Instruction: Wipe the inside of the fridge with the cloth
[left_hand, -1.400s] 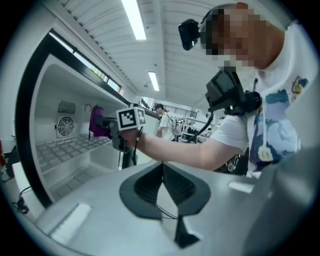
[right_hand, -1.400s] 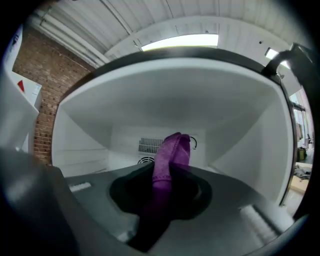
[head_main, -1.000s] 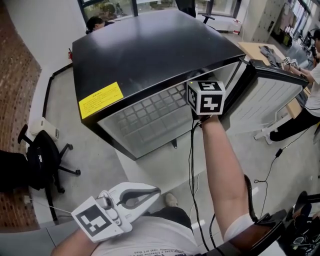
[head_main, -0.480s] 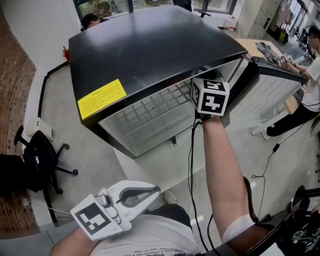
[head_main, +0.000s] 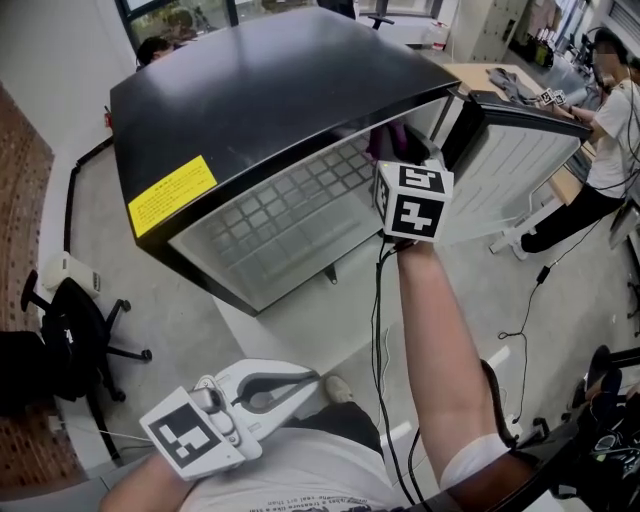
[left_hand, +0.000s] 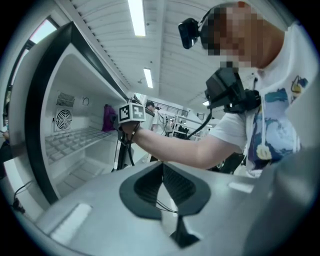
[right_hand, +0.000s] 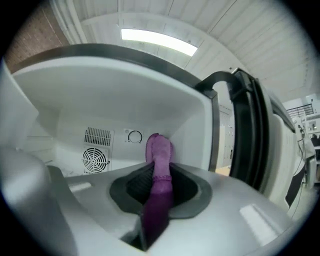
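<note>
Your right gripper (right_hand: 159, 176) pinches the purple cloth (right_hand: 159, 149) inside the open fridge (head_main: 280, 90), while your left gripper (left_hand: 162, 172) sits by your waist, jaws pressed together.

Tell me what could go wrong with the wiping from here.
The cloth is pinched into a narrow strip by the right tool, so the jaws may scrape the fridge's back wall rather than wipe it. The cable hanging below that tool could snag on the fridge's front edge.
</note>
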